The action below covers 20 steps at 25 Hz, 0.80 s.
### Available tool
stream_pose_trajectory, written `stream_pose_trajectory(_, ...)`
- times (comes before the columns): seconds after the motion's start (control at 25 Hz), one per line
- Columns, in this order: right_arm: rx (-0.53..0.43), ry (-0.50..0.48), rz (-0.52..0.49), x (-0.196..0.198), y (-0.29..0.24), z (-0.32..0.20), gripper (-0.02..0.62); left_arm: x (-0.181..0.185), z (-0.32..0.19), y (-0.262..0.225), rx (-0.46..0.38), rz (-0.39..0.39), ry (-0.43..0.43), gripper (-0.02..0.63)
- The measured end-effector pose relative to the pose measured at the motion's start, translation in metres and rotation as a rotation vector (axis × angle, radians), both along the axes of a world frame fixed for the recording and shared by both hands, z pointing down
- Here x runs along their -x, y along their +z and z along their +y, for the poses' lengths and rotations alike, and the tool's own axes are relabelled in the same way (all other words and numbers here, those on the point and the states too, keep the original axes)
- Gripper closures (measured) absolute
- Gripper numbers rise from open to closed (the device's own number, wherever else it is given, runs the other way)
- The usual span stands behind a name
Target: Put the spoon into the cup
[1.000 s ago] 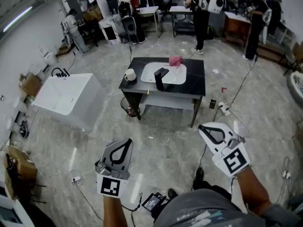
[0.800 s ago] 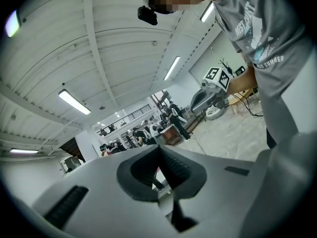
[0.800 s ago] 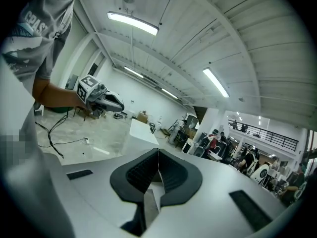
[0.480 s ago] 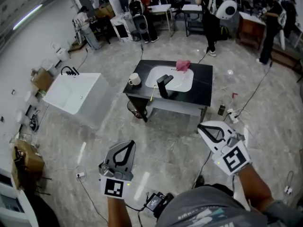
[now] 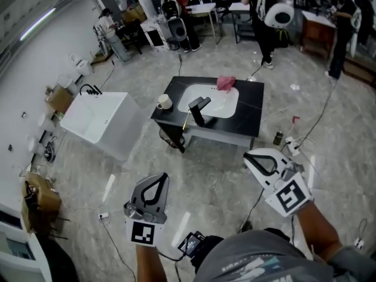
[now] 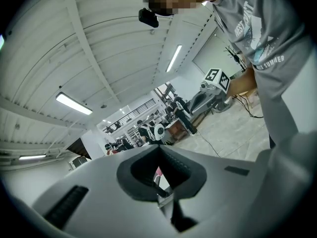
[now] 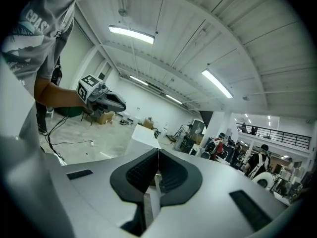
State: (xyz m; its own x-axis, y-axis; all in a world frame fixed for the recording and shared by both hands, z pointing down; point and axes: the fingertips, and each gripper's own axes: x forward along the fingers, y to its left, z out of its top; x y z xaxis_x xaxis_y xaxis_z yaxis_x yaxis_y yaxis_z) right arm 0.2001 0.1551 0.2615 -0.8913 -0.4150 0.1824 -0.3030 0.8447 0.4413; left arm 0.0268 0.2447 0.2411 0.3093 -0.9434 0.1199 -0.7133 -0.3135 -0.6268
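Note:
A white cup (image 5: pixel 164 101) stands on the left end of a black table (image 5: pixel 249 113) some way ahead across the floor. A thin yellowish stick (image 5: pixel 185 121), perhaps the spoon, lies at the table's front edge; it is too small to tell for sure. My left gripper (image 5: pixel 160 177) hangs over the floor at the lower left, shut and empty. My right gripper (image 5: pixel 247 155), at the lower right, is shut with nothing in it. Each gripper view shows its own jaws closed tip to tip (image 6: pixel 159 147) (image 7: pixel 158 150) and the other gripper off to the side.
The table holds a white basin (image 5: pixel 226 101), a black faucet (image 5: pixel 200 108) and a pink cloth (image 5: pixel 225 83). A white tub (image 5: pixel 97 119) stands to its left, with a wire basket (image 5: pixel 168 138) beneath it. Cables and a bottle (image 5: pixel 278 138) lie on the floor. People work at desks behind.
The table has drawn a little nearer and lower in the head view as I walk toward it. Both grippers keep their places in the view and stay shut.

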Motion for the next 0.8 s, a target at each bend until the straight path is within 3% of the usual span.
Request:
stream_pose_trajectory(0.28,0.019,-0.005,-0.030,-0.004,0.001,-0.010,0.565,-0.006,-0.008,-0.008,-0.018,-0.011,0.018,0.607)
stream_pose_trajectory(0.8,0.005,0.097,0.024,0.048,0.003,-0.047,0.565,0.063,-0.065,0.012,0.017,0.035,0.079,0.607)
